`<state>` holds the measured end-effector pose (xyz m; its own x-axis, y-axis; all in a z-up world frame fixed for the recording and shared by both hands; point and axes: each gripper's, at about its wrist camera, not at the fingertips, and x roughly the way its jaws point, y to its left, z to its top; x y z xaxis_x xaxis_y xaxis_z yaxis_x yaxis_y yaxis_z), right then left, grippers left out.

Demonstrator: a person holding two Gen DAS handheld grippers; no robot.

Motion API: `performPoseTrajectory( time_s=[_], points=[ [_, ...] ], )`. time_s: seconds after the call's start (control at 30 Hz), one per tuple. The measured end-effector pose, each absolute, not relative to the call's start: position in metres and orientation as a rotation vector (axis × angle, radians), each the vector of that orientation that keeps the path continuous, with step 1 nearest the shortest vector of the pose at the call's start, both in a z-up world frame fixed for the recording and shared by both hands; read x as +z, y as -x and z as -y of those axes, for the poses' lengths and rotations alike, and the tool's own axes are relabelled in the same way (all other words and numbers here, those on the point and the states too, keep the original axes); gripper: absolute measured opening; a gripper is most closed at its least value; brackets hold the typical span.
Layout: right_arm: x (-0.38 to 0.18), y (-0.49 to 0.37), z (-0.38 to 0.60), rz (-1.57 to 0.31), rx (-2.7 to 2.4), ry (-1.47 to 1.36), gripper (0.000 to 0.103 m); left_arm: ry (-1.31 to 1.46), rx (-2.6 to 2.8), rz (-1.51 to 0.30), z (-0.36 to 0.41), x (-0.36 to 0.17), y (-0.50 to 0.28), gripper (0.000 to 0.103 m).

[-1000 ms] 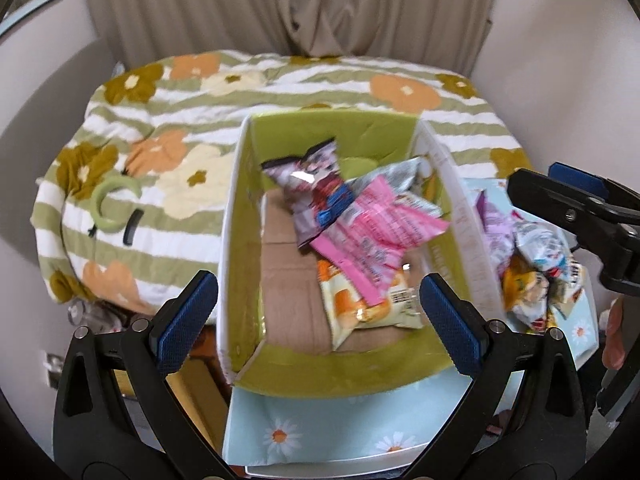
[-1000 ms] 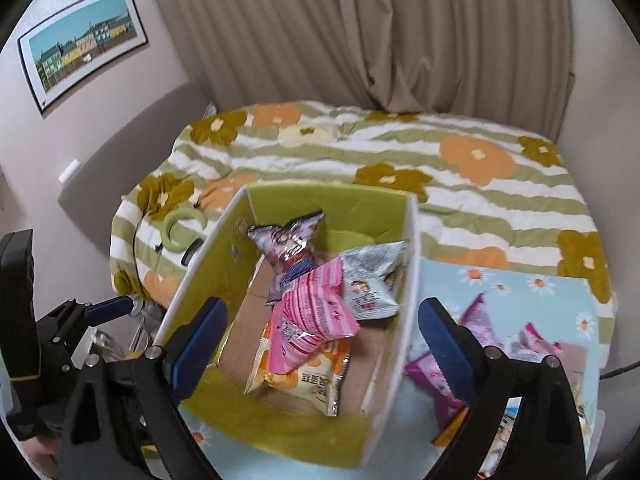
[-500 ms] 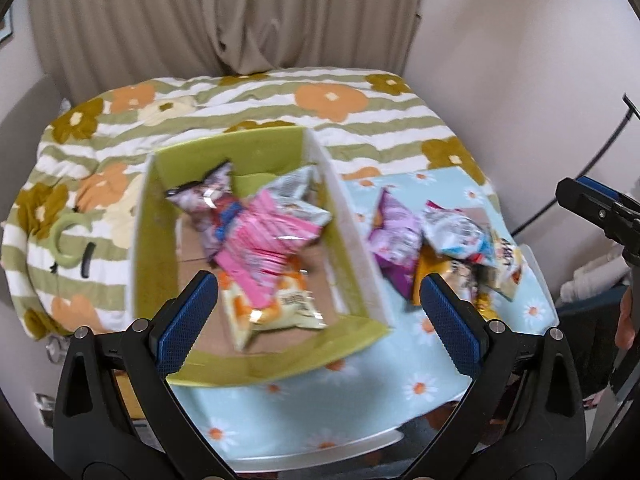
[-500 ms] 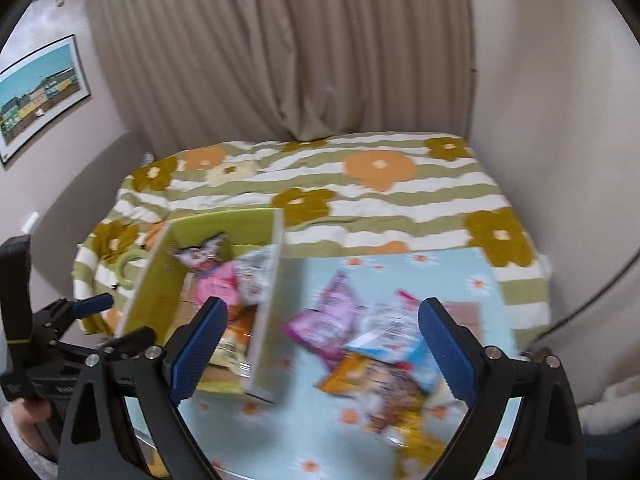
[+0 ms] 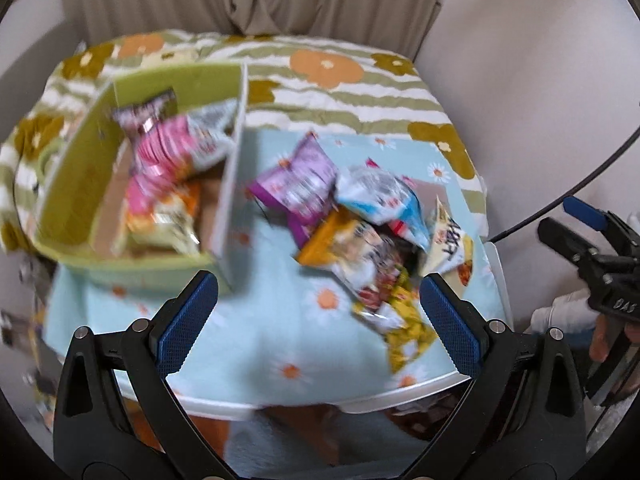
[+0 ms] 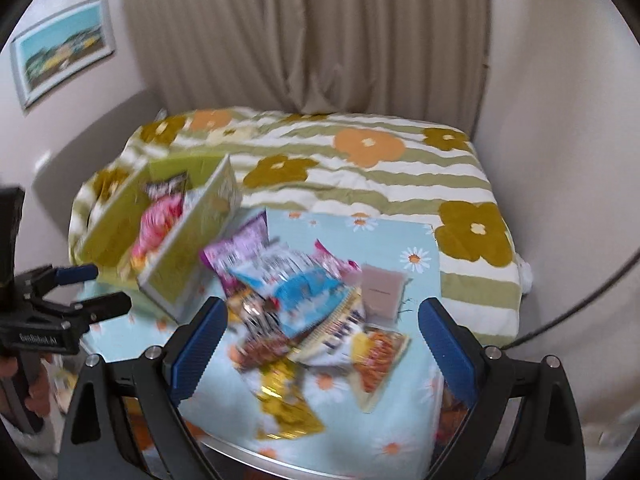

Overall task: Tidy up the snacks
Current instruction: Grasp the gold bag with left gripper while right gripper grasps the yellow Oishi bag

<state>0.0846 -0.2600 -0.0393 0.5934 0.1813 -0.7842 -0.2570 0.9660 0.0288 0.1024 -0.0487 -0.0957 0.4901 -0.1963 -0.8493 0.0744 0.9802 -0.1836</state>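
Both the left gripper and right gripper hang empty with fingers spread above the heap of crinkly foil snack packets beside the green cardboard box; these look light, slippery; pinch a sealed edge.

Both cameras sit on the grippers and look forward and steeply down along the fingers. The left wrist view looks from close above the near edge of the bench, with the green box left of centre and the loose snack packets to the right. The right wrist view stands further right, packets central, box at left. Both share bench, box, packets, bed and curtain. Each view catches the other gripper at its edge: right gripper, left gripper. Both frames are motion-blurred.
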Motion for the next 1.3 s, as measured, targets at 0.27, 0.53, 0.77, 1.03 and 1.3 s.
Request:
performPoseTrajectory(
  time_s=[0.27, 0.53, 0.77, 1.03, 1.3],
  points=[
    [-0.102, -0.107, 0.293, -1.039, 0.374, 0.123, 0.095, 0.239, -0.114, -1.126, 0.101, -0.161, -0.086, 0.1],
    [-0.151, -0.118, 0.3, -1.071, 0.439, 0.198, 0.095, 0.237, -0.096, -1.184, 0.133, -0.218, -0.092, 0.096],
    [-0.179, -0.124, 0.296, -1.089, 0.481, 0.27, 0.095, 0.247, -0.085, -1.236, 0.155, -0.252, -0.1, 0.084],
    [-0.193, -0.129, 0.283, -1.056, 0.519, 0.416, 0.095, 0.238, -0.091, -1.27, 0.17, -0.27, -0.104, 0.059],
    [-0.203, -0.135, 0.276, -1.06, 0.544, 0.426, 0.087, 0.179, -0.106, -1.282, 0.176, -0.271, -0.105, 0.044]
  ],
)
